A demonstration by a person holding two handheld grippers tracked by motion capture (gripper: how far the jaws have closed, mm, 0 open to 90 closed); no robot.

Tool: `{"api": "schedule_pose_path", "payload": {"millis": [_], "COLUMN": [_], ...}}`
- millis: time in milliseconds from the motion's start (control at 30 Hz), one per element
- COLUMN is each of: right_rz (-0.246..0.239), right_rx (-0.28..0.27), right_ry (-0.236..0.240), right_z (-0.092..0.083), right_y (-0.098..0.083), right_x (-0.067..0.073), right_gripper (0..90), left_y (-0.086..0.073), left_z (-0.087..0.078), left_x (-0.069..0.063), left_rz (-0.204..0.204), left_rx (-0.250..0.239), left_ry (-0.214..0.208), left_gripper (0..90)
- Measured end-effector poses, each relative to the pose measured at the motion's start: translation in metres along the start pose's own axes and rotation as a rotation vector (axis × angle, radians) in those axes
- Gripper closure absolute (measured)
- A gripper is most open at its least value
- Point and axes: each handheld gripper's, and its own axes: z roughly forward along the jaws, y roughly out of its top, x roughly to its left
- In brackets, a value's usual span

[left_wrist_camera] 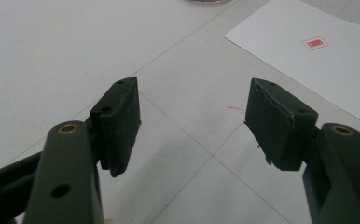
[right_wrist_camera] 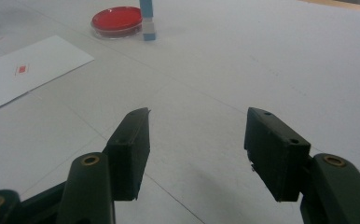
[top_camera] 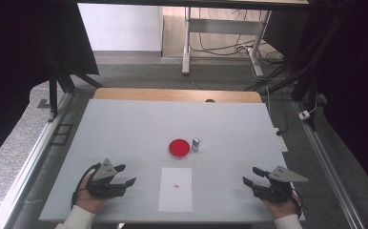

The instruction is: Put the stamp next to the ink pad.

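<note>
White counter over grey floor, stamped paper sheet between both hands, left tongs and right tongs resting low, both agape, empty.

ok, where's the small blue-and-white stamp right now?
High view: the stamp stands upright mid-table, just right of the red ink pad, beyond the white sheet.

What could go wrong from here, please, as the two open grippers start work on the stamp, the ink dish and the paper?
1. The small stamp stands upright right beside the red ink dish; a reaching gripper could tip it or nudge the dish.
2. The sheet of paper lies loose on the table, so pressing on it may slide it and smear the red mark.
3. The right gripper and left gripper both sit far from the stamp, both open; they might crowd each other.
</note>
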Motion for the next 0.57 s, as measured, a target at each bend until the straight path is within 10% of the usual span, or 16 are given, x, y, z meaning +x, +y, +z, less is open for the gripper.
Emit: {"api": "schedule_pose_path", "payload": {"millis": [567], "right_rz": [-0.044], "right_rx": [0.003], "right_ry": [0.019], "right_z": [0.0027], "right_y": [0.0024], "right_x": [0.0039], "right_gripper": [40.5], "left_y": [-0.0005], "left_z": [0.0003], "left_x": [0.0007], "left_rz": [-0.001], "left_rx": [0.002], "left_ry": [0.004], "left_gripper": [35.3]}}
